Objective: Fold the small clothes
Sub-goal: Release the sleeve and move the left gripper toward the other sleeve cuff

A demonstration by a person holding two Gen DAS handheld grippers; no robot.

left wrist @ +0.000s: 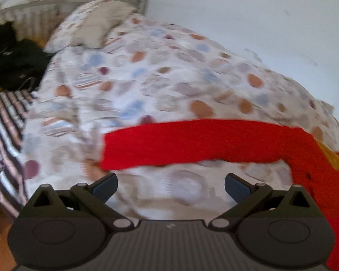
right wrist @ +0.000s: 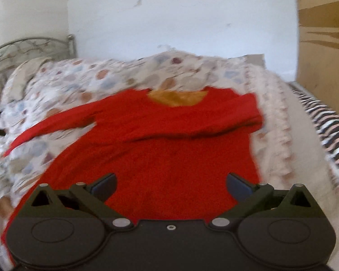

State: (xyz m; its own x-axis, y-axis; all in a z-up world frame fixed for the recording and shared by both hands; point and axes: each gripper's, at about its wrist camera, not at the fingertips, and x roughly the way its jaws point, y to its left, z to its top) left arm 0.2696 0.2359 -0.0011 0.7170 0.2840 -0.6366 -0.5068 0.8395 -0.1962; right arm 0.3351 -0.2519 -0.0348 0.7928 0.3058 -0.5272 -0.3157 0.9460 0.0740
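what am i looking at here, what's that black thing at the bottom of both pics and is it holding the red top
The black thing is a handheld two-finger gripper; a person carries one in each hand, each with a camera looking along its fingers. One picture comes from the left gripper, the other from the right gripper. A red long-sleeved top lies spread on a bed with a spotted duvet. One sleeve is folded across the chest; the other sleeve stretches out sideways. Both grippers stand open and hold nothing.
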